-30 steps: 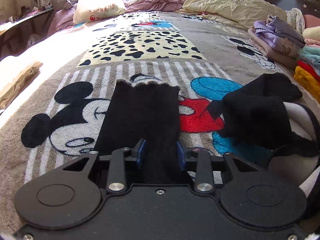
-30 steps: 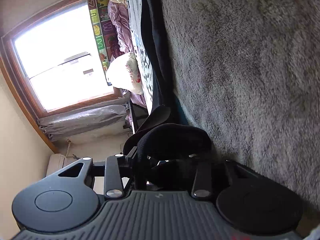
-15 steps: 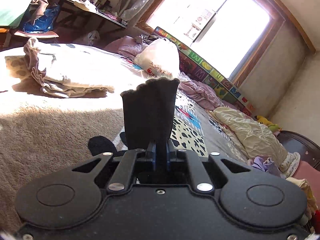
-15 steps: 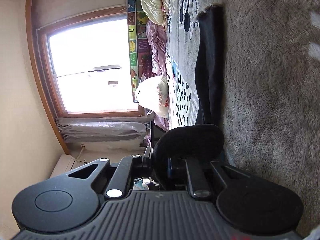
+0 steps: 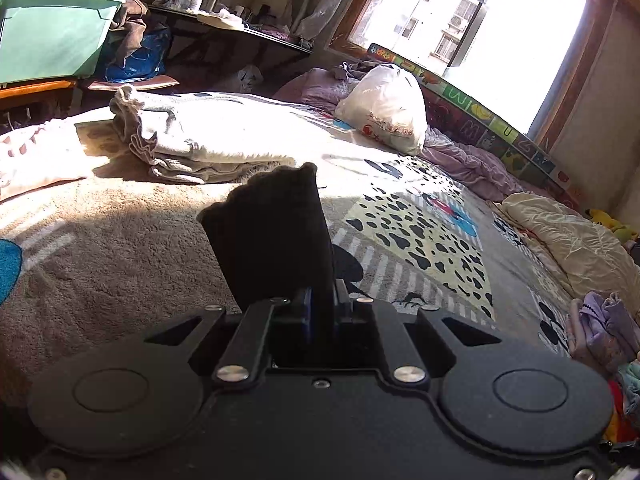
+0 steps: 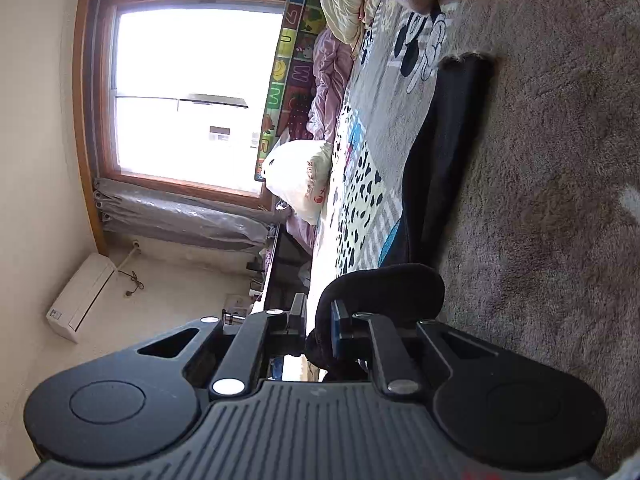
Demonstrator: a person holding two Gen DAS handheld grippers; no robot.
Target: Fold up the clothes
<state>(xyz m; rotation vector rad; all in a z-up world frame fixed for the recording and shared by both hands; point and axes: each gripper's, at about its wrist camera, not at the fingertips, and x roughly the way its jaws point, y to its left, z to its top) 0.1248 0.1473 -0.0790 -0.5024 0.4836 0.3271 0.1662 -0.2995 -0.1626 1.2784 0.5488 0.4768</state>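
A big bed fills the room, covered by a fuzzy grey blanket (image 5: 120, 264) with cartoon mouse faces, stripes and a yellow patch of black spots. The blanket looks soft and shaggy, like a thick towel. Bright sun falls on it from a wide window (image 5: 476, 28) with a brown wooden frame.

On the blanket lies a flat stack of pale folded cloth (image 5: 200, 140), wrinkled at its edges. Near the window sits a round, puffy white plastic bag (image 5: 384, 108), shiny and crinkled. A smooth green plastic box (image 5: 52, 36) stands at the side of the room.

The black sock (image 5: 272, 236) is the thing being folded. It is long, soft and knitted, with a wavy cuff. In the right wrist view it stretches in a dark strip over the grey blanket (image 6: 560, 200).

The left gripper (image 5: 323, 306) is pinched tight on 1 end of the sock, and the cuff stands up past its blue pads. The right gripper (image 6: 318, 318) is squeezed on the other end, which bulges in a rounded hump over 1 finger. Both grippers are black plastic with round discs and silver screws.
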